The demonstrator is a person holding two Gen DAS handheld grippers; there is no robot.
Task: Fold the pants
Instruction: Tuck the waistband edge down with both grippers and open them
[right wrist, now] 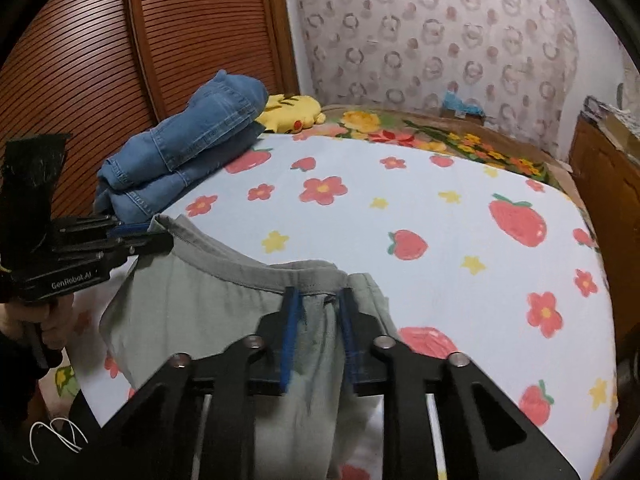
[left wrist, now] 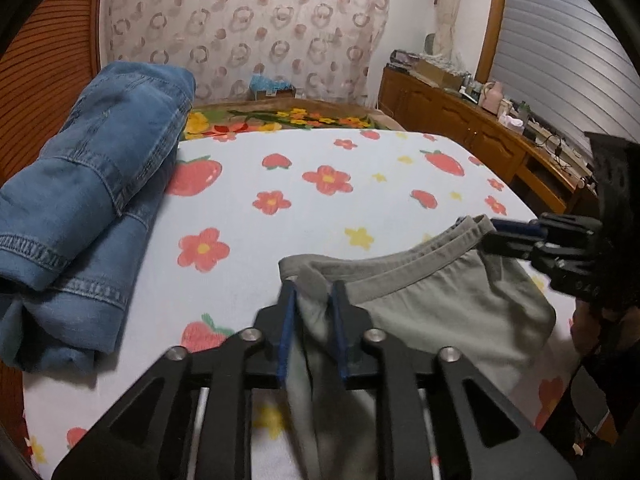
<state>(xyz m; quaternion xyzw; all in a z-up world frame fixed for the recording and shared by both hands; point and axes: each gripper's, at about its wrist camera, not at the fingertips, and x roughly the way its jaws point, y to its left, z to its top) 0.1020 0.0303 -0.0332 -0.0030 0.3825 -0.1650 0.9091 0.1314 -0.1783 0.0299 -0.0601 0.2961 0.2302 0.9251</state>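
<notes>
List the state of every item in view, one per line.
Grey pants: unfolded, waistband lifted, held at both ends.
Left gripper: grey fabric between its pads.
Right gripper: waistband fabric between its pads.
Jeans: folded, stacked at the bed's edge.
Yellow plush: lying behind the jeans.

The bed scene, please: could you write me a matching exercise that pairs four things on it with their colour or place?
Things:
1. pants
2. folded jeans
3. plush toy
4. sheet

Descriptions:
A. yellow, behind the denim pile
B. grey-green, waistband between both hand-held grippers
C. white, printed with strawberries and flowers
D. blue, stacked at the bed's edge by the slatted wooden door

Pairs: 1-B, 2-D, 3-A, 4-C
</notes>
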